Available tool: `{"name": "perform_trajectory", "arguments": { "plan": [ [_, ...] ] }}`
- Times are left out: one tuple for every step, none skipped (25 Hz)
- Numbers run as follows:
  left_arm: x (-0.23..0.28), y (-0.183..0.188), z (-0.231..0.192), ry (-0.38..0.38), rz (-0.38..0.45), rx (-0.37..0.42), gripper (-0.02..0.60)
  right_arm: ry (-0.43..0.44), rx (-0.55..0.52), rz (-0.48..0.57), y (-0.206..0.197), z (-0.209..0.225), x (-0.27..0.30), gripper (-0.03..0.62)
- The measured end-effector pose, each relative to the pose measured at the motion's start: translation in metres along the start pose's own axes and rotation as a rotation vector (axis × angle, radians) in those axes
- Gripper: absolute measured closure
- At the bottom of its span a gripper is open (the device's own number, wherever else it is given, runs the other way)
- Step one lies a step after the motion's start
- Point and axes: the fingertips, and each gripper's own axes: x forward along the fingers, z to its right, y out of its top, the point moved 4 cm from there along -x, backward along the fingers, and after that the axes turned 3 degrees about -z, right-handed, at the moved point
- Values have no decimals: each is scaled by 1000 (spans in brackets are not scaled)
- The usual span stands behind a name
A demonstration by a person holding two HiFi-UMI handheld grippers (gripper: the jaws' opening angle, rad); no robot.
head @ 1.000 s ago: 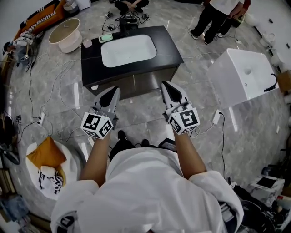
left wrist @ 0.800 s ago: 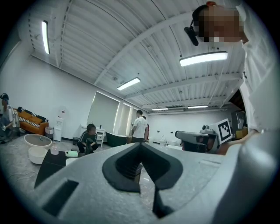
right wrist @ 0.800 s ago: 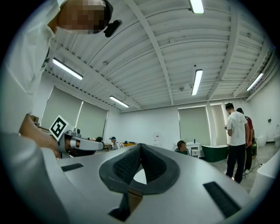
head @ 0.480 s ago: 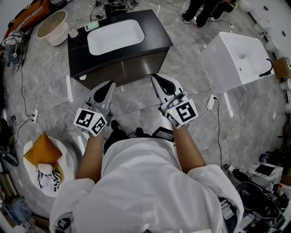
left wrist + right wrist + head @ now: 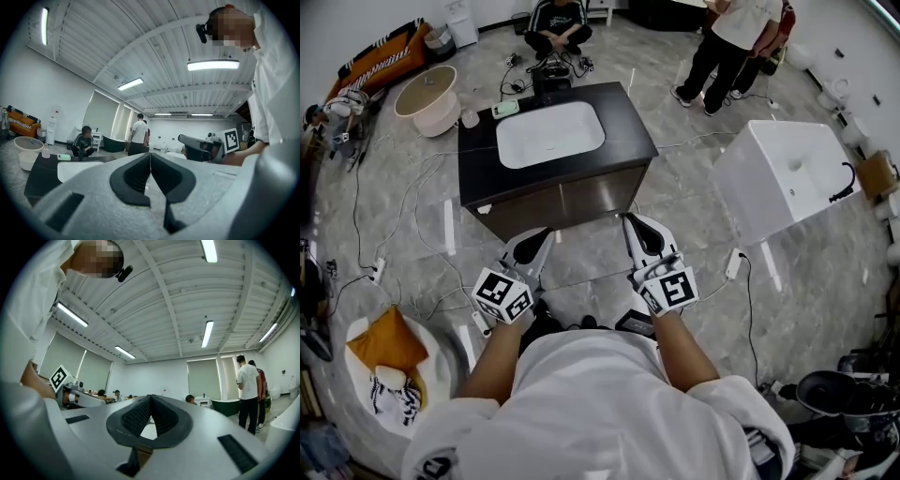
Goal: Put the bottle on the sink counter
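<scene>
The black sink counter with its white basin stands on the floor ahead of me. A small pale bottle stands at the counter's far left corner; whether it rests on the top or just beside it I cannot tell. It also shows small in the left gripper view, the bottle. My left gripper and right gripper hover side by side in front of the counter, short of its near edge. Both are shut and hold nothing. The jaws of each meet in its own view.
A pale green flat object lies on the counter behind the basin. A white boxy unit stands at the right, a beige round tub at the far left. People stand behind; one crouches. Cables trail over the floor.
Both grippers have drawn back toward my body and sit lower in the head view. The view has shifted, so the counter shows farther from them. Both stay shut.
</scene>
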Motion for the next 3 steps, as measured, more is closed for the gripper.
{"name": "perform_trajectory", "arguments": {
  "plan": [
    [-2,-1,2,-4,-7,4,565,-29,-1,19,2,0,-4,580],
    [-4,-2,4,-8,-14,8,565,-51,0,35,4,-1,-8,580],
    [-6,-3,7,-11,-21,12,565,-69,0,49,5,-2,-12,580]
  ]
}}
